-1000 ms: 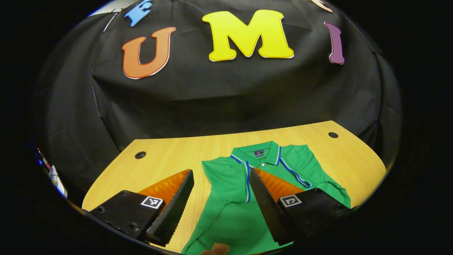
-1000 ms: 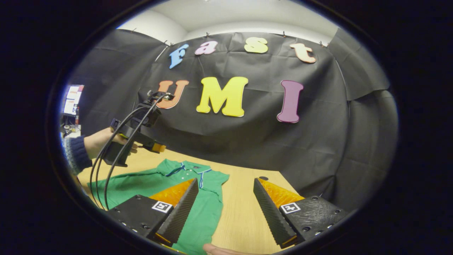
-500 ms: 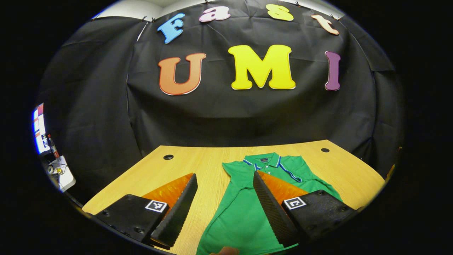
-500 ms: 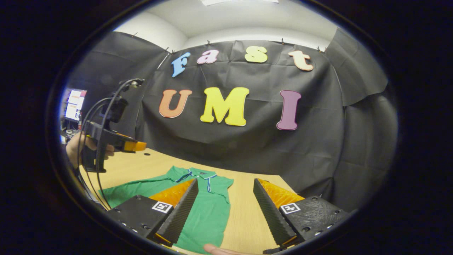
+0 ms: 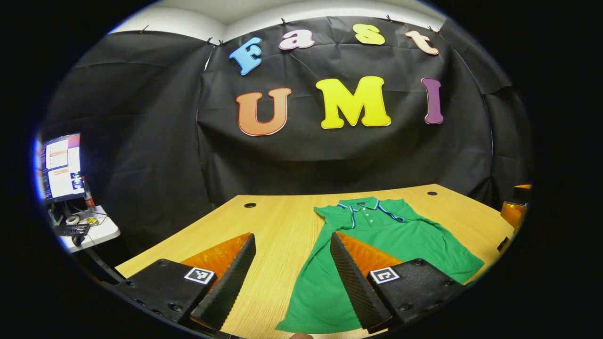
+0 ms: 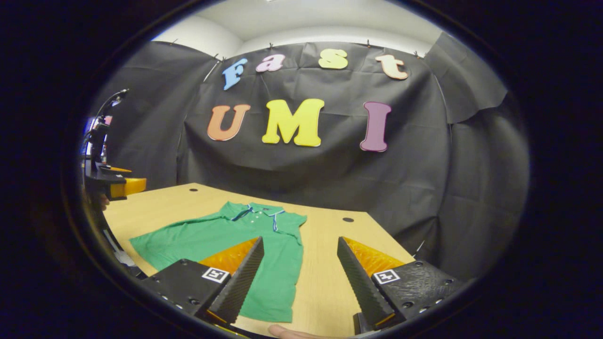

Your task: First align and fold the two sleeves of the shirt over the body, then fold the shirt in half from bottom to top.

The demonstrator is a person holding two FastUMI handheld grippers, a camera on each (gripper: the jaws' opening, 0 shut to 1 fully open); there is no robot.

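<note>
- Right now both my tongs hang above the desk [image 5: 282, 221], empty, each with its jaws spread wide; my left tongs [image 5: 289, 278] sit over the shirt's left edge, my right tongs [image 6: 301, 278] over its right edge.
- In the left gripper view the green shirt [image 5: 391, 245] lies flat, collar [image 5: 365, 205] at 12 o'clock and hem toward 6, well clear of the cable holes.
- From the right gripper view the shirt [image 6: 221, 240] spreads toward 9 o'clock, and my other tongs [image 6: 118, 186] wait far out at that side, off the cloth.
- I judge the sleeve fold as the step in hand: the near side looks tucked along the body, while the opposite side fans out wide, though I cannot tell how neatly either sleeve lies.
- To do it well I would come down low at a sleeve's outer edge, pinch only the top layer, and carry it inward across the body.
- Matching both sleeves along the button placket [image 5: 370, 217] should keep the fold square.
- Dragging is the risk: a deep bite may shift the whole shirt on the smooth desk.
</note>
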